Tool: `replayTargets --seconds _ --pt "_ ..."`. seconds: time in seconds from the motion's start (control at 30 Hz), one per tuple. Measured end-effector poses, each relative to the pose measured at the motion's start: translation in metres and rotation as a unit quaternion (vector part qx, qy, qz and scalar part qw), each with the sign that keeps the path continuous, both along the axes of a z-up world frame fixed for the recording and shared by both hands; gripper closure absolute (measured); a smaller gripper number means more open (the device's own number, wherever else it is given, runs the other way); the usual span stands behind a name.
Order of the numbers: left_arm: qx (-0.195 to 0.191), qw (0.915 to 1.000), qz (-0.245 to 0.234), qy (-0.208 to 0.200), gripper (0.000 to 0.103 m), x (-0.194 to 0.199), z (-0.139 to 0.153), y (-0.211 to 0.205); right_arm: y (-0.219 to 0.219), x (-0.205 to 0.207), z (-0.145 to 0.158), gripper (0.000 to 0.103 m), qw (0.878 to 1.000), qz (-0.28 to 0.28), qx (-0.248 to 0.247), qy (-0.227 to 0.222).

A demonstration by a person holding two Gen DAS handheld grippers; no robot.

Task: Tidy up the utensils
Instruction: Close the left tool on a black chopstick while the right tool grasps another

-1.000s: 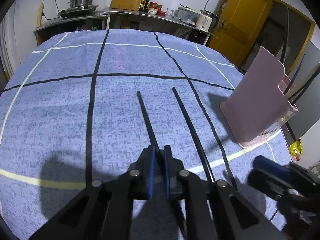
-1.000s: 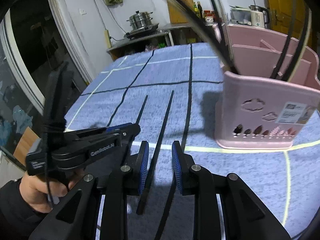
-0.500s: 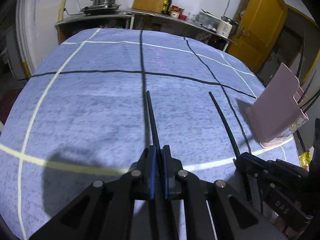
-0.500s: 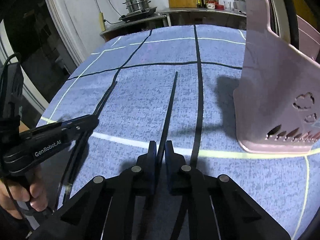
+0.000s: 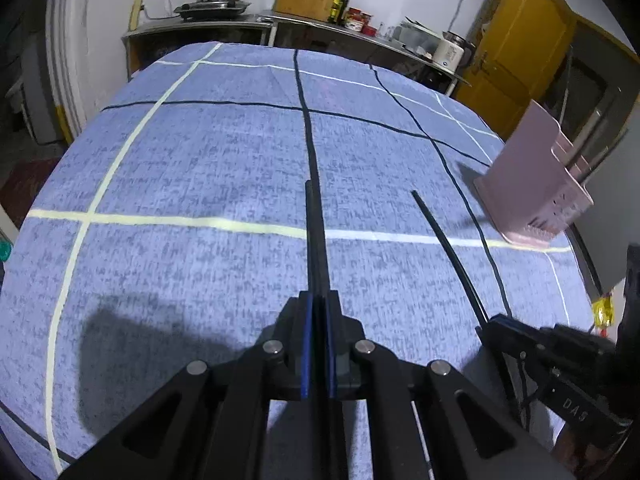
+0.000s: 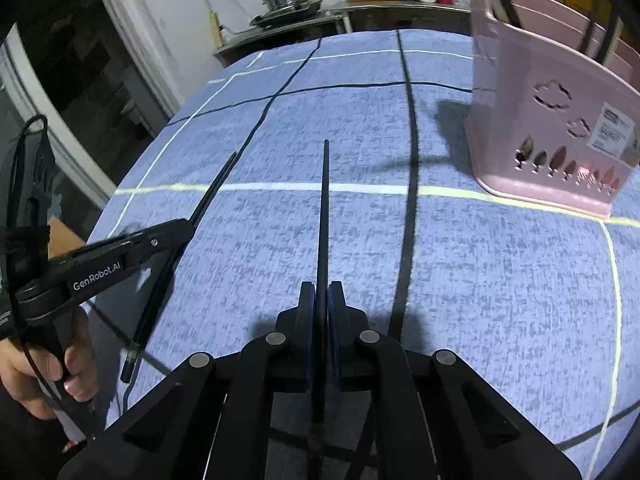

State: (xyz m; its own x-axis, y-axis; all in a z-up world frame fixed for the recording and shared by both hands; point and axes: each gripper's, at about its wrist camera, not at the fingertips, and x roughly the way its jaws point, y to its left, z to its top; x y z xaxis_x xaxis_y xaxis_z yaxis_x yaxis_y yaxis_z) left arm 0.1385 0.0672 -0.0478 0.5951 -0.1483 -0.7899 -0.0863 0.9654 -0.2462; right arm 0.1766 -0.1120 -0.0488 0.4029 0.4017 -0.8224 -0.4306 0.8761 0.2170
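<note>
Two black chopsticks, one pinched in the left gripper [image 5: 316, 344], one in the right gripper [image 6: 319, 332], both apparently lifted off the blue tablecloth [image 5: 192, 168]; pink holder [image 6: 552, 120] at two o'clock already holds several; these two remain.

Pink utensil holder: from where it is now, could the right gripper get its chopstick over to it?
Probably yes. The right gripper, jaws shut on a black chopstick, has only bare blue tablecloth between it and the pink holder. The chopsticks already standing in the holder seem to leave room.
</note>
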Motion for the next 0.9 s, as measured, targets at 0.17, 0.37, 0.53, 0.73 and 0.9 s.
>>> replayTargets --seconds 0.17,0.37,0.53,0.73,0.9 --pt "-0.003 0.9999 -0.013 -0.003 0.096 0.008 0.004 0.000 0.008 0.011 0.005 0.088 1.000 0.012 -0.004 -0.013" --pt "-0.010 0.9997 -0.022 0.009 0.094 0.021 -0.001 0.000 0.020 0.037 0.003 0.087 1.000 0.021 -0.019 -0.011" --pt "-0.020 0.9995 -0.021 0.016 0.094 0.028 -0.002 0.001 0.026 0.053 -0.001 0.087 0.999 0.022 -0.025 0.000" --pt "0.015 0.9990 -0.035 0.025 0.094 0.033 0.000 -0.008 0.036 0.063 0.000 0.088 0.999 0.032 -0.042 0.006" --pt "0.026 0.9984 -0.040 0.032 0.094 0.039 0.000 -0.010 0.041 0.069 -0.001 0.094 0.998 0.034 -0.054 0.006"
